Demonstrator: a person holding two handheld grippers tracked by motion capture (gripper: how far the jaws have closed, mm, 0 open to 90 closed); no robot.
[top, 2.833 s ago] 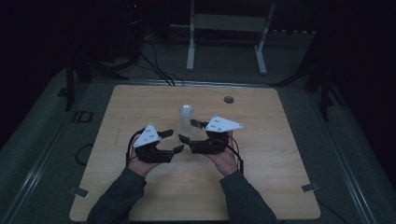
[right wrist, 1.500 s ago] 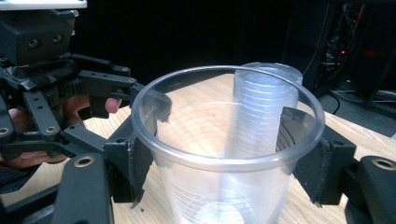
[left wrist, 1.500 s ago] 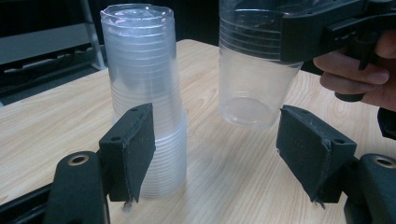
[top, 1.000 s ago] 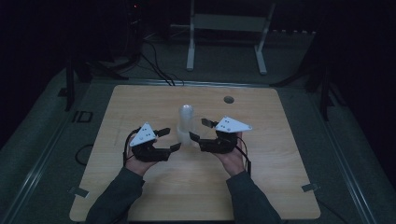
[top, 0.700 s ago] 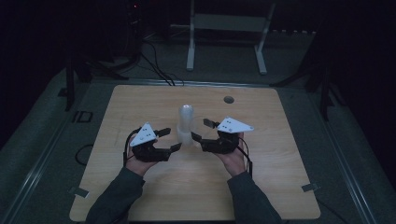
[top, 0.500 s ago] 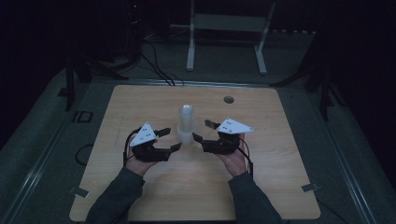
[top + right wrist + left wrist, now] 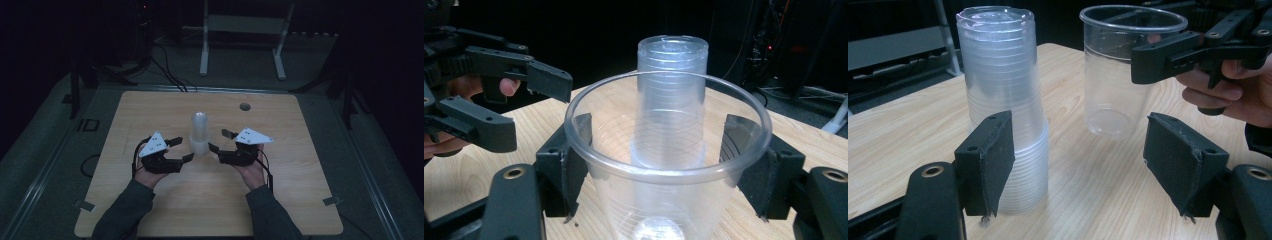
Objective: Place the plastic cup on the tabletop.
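Our right gripper (image 7: 659, 170) clamps single clear cup (image 7: 664, 165) beside upside-down cup stack (image 7: 1003, 100); our left gripper (image 7: 1083, 165) jaws apart, empty.

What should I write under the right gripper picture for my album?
Right gripper holds a single clear plastic cup before the upside-down stack of clear plastic cups.

single cup (image 7: 664, 165) base cut off — bottom edge
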